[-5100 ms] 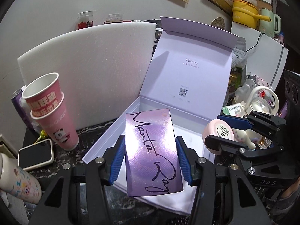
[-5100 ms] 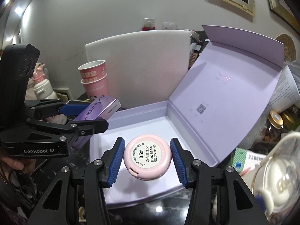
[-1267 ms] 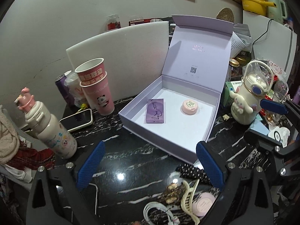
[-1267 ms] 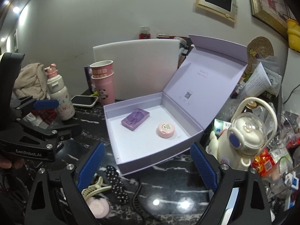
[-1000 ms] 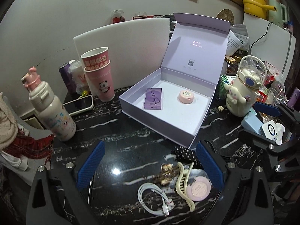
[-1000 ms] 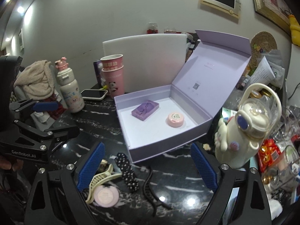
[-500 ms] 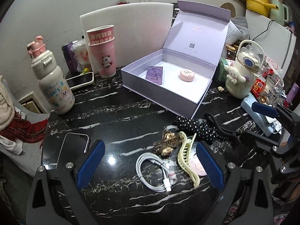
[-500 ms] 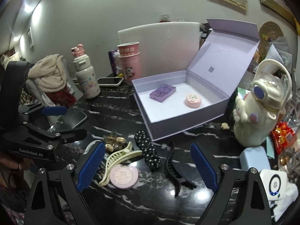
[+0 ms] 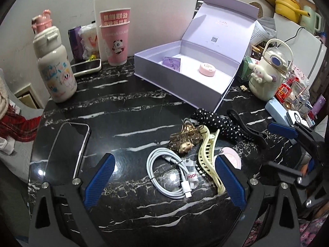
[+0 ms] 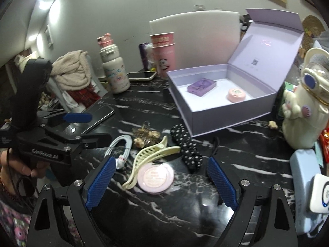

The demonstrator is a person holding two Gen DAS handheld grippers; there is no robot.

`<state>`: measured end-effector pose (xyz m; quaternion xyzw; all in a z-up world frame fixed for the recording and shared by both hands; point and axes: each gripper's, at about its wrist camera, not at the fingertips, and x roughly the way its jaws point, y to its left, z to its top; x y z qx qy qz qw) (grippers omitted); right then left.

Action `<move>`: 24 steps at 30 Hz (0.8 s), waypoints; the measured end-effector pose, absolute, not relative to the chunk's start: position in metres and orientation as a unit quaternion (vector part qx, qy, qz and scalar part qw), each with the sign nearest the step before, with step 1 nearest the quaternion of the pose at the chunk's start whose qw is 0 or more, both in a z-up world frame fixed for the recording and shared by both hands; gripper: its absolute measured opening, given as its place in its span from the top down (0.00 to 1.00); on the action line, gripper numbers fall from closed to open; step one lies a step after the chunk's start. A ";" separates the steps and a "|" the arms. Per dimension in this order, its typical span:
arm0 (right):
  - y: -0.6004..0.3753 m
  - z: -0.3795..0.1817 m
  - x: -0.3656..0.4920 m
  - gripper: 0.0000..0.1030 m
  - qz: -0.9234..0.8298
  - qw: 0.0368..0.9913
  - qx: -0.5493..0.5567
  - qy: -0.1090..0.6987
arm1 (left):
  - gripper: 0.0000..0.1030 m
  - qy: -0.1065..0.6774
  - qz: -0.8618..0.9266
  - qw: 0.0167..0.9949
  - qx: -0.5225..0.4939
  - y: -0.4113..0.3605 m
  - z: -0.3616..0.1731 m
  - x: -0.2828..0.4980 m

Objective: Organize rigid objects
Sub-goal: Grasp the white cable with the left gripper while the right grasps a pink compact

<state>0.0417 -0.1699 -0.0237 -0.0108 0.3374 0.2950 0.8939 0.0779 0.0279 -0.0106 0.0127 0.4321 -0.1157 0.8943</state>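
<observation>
a: looking down the right gripper [image 10: 159,182], what lies between its fingers?

b: nothing is held. its fingers stand wide apart and empty above the table [image 10: 144,107], and the round pink compact [image 10: 155,178] lies flat on the marble just ahead of the gap between them, a little left of its middle.

a: and the left gripper [image 9: 165,180]?

b: also spread wide with nothing in it. the coiled white cable [image 9: 171,176] sits almost centred in its gap, with the cream hair claw [image 9: 207,157] towards its right finger [image 9: 230,180].

a: where do things already sorted sit?

b: inside the open lilac box [image 9: 178,85] further back, lid upright: a purple card box [image 10: 201,86] to the left and a pink tin [image 10: 236,95] to the right, well apart.

a: so which piece looks next?

b: i judge the pink compact, for the right hand. it is the nearer gripper; in the left view the same compact [image 9: 232,156] is half hidden behind the right finger.

a: anything in the way?

b: the cream claw touches the compact's left edge, its long axis running diagonally up to the right towards the black dotted hair band [image 10: 188,146]. a round lid has no long axis, so any closing direction works, but the left finger [image 10: 100,182] would need to come down between claw and compact. whether the claw overlaps the rim i cannot tell.
</observation>
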 end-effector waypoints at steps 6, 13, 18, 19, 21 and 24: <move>-0.162 -0.036 0.041 0.18 0.304 0.888 -0.035 0.343 | 0.04 0.453 -0.125 0.883 0.023 0.021 -0.024 0.081; -0.157 -0.052 0.049 0.27 0.305 0.875 -0.050 0.372 | 0.04 0.471 -0.133 0.872 0.018 0.025 -0.037 0.088; -0.149 -0.063 0.052 0.28 0.305 0.868 -0.078 0.385 | 0.04 0.485 -0.136 0.863 0.035 0.023 -0.048 0.095; -0.146 -0.064 0.051 0.28 0.306 0.866 -0.082 0.387 | 0.04 0.487 -0.138 0.862 0.038 0.021 -0.050 0.096; -0.141 -0.067 0.051 0.28 0.308 0.863 -0.095 0.390 | 0.04 0.490 -0.141 0.859 0.050 0.018 -0.055 0.099; -0.132 -0.073 0.050 0.30 0.304 0.860 -0.121 0.392 | 0.04 0.492 -0.142 0.856 0.069 0.013 -0.061 0.100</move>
